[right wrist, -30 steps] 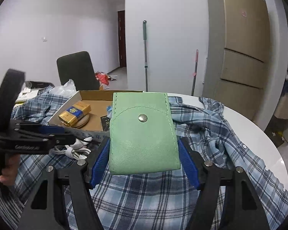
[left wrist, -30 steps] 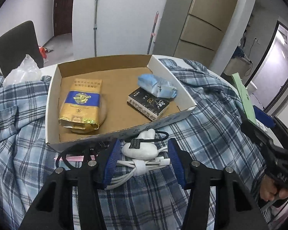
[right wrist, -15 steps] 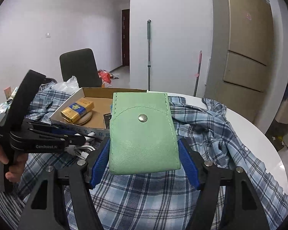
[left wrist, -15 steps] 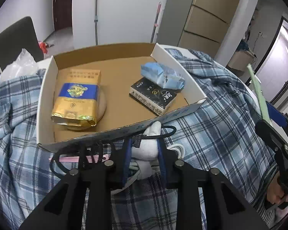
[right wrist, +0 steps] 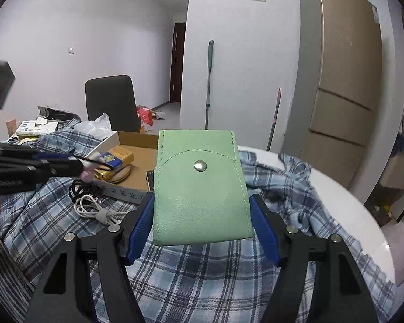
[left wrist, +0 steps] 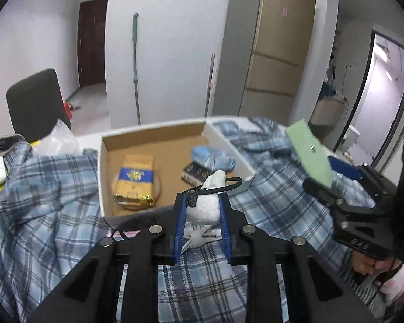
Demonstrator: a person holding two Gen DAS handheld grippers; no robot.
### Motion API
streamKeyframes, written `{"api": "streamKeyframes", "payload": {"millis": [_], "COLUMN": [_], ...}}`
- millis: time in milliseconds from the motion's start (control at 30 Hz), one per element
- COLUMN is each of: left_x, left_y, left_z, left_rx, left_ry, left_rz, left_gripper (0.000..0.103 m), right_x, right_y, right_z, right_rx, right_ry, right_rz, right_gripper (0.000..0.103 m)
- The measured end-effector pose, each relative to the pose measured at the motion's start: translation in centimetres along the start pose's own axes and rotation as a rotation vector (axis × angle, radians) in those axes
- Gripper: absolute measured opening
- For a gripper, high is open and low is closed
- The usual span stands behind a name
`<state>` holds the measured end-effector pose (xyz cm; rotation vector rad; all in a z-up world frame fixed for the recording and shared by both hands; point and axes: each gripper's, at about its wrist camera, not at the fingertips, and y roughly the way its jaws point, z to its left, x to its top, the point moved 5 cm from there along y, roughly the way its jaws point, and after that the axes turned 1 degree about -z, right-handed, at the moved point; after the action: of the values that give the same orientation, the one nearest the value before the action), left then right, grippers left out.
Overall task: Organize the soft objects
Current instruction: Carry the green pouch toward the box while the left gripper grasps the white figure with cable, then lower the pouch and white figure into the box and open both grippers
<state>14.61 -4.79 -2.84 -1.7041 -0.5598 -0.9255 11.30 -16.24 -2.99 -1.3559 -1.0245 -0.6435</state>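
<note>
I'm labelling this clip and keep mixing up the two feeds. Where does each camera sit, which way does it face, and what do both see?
Left wrist: sits behind the left gripper, facing the cardboard box; its fingers pinch a white soft object; the right gripper and a hand show at right.
Right wrist: sits behind the right gripper, facing the room; its fingers hold a green pouch; the left gripper enters at left.
Shared: box, plaid cloth, chair, pouch.

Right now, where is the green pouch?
In the right wrist view the green pouch sits mid-frame, clamped upright in the right tool, above the plaid shirt, beside the cardboard box.
</note>
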Motion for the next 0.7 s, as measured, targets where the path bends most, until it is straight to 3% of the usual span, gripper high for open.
{"api": "streamKeyframes", "payload": {"millis": [400, 700], "left_x": [7.1, 11.2], "left_y": [-5.2, -2.7], "left_z": [0.6, 3.5], "left_rx": [0.098, 0.208], "left_ry": [-0.018, -0.045], "left_rz": [-0.207, -0.235], "left_gripper": [0.025, 0.026], "right_x": [7.3, 12.7], "right_y": [-1.5, 3.9], "right_z": [1.0, 1.2], "right_rx": [0.032, 0.057], "right_ry": [0.037, 0.113], "right_rz": [-0.085, -0.074], "right_gripper": [0.068, 0.068]}}
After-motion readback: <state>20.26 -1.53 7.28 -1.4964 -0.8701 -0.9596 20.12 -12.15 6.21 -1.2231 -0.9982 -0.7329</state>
